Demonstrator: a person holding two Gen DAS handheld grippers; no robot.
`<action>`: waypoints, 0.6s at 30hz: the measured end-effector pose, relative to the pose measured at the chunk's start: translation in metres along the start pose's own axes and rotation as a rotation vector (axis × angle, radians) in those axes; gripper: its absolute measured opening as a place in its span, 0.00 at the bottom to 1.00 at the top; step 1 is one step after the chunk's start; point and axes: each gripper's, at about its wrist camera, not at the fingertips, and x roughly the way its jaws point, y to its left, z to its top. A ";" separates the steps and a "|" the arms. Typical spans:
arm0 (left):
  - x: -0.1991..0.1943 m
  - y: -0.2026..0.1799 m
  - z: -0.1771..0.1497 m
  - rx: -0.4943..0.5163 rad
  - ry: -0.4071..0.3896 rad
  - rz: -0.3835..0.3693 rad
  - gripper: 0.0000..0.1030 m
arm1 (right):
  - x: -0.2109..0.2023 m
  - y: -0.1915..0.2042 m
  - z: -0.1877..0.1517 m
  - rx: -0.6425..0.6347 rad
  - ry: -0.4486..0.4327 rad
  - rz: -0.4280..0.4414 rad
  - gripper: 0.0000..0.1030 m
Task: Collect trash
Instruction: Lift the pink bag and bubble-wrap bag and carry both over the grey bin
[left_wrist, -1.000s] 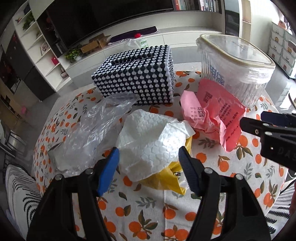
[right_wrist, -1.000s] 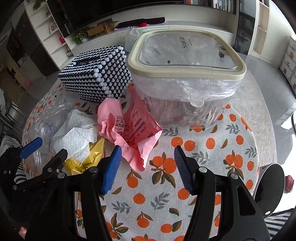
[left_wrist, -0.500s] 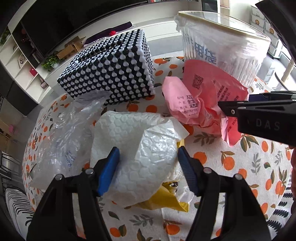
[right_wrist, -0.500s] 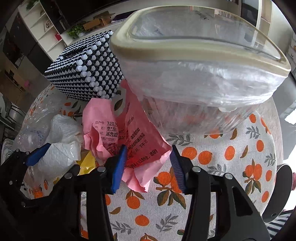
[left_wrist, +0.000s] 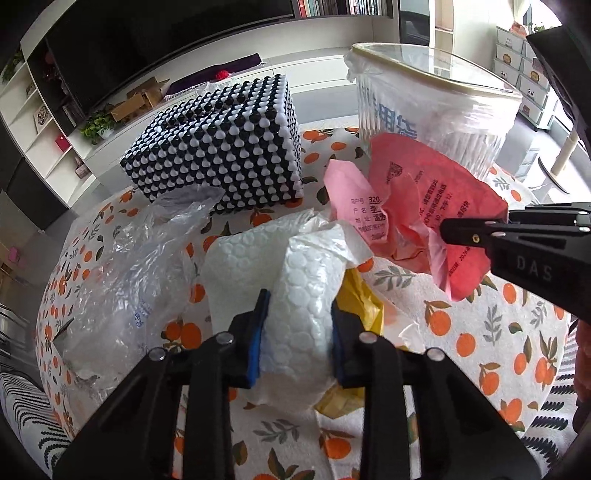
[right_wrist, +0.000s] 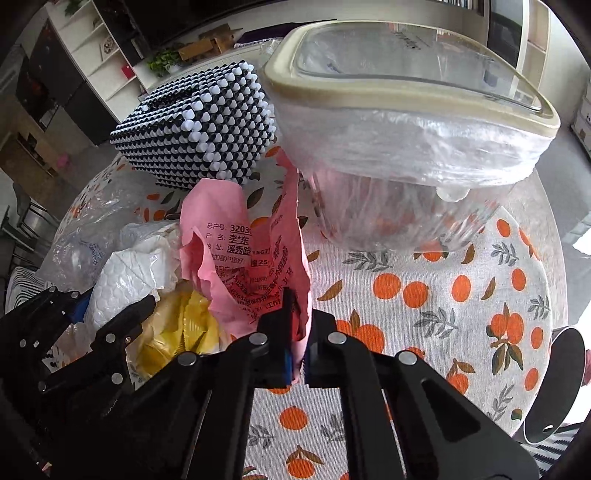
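My left gripper (left_wrist: 297, 332) is shut on a white bubble-wrap bag (left_wrist: 295, 280) at the table's near side. A yellow wrapper (left_wrist: 360, 302) lies under it and a clear plastic bag (left_wrist: 122, 273) lies to its left. My right gripper (right_wrist: 299, 332) is shut on the lower edge of a crumpled pink printed paper (right_wrist: 243, 258). That paper (left_wrist: 413, 206) also shows in the left wrist view, with the right gripper (left_wrist: 476, 232) pinching it from the right. The left gripper (right_wrist: 92, 314) and the bubble-wrap bag (right_wrist: 125, 280) show at the left of the right wrist view.
A clear bin lined with a plastic bag (right_wrist: 406, 129) stands behind the pink paper, also in the left wrist view (left_wrist: 432, 110). A black-and-white beaded tissue box (left_wrist: 225, 147) stands at the back left. The round table has an orange-print cloth (right_wrist: 424, 302).
Both grippers moved forward and closed: the left onto the white bubble-wrap bag, the right onto the pink paper.
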 end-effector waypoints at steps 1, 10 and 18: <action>-0.003 -0.001 -0.001 0.000 -0.004 0.000 0.27 | -0.004 0.000 -0.001 -0.002 -0.005 -0.001 0.03; -0.043 0.005 0.001 -0.045 -0.062 0.018 0.27 | -0.033 -0.003 -0.013 -0.011 -0.036 -0.011 0.03; -0.077 0.002 0.004 -0.048 -0.101 0.013 0.27 | -0.065 -0.004 -0.021 -0.014 -0.076 -0.010 0.02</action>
